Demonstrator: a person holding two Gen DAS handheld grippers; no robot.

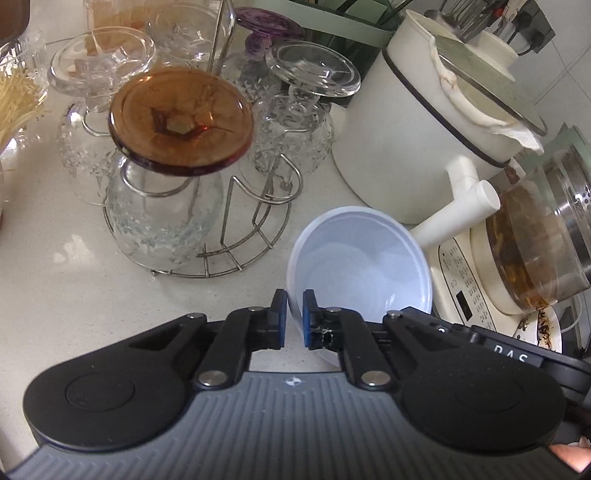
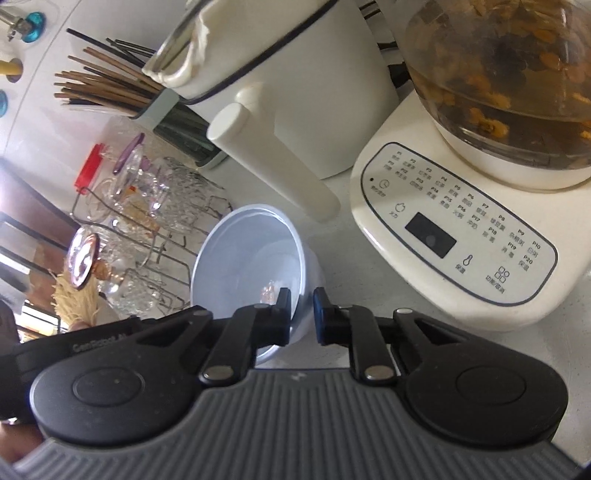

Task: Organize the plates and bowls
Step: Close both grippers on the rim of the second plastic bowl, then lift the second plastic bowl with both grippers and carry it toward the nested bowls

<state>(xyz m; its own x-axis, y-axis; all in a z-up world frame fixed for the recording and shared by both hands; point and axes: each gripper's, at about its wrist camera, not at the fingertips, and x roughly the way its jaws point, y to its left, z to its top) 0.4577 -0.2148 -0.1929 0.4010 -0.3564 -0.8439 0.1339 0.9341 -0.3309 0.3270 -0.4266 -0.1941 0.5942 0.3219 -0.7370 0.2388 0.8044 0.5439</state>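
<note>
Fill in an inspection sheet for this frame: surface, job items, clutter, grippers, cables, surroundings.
Surface: pale speckled countertop, crowded.
Job's things: one white bowl, empty.
Clutter: wire rack of upturned glasses, white pot, glass kettle on its base, chopsticks.
Grippers: left gripper and right gripper each shut on the bowl's rim, at opposite sides.
Cables: nothing clearly seen.
Surroundings: wall socket, white wall.

Both wrist views look steeply down, close over the counter, from opposite sides of one shared white bowl (image 1: 360, 266) (image 2: 251, 266).
</note>
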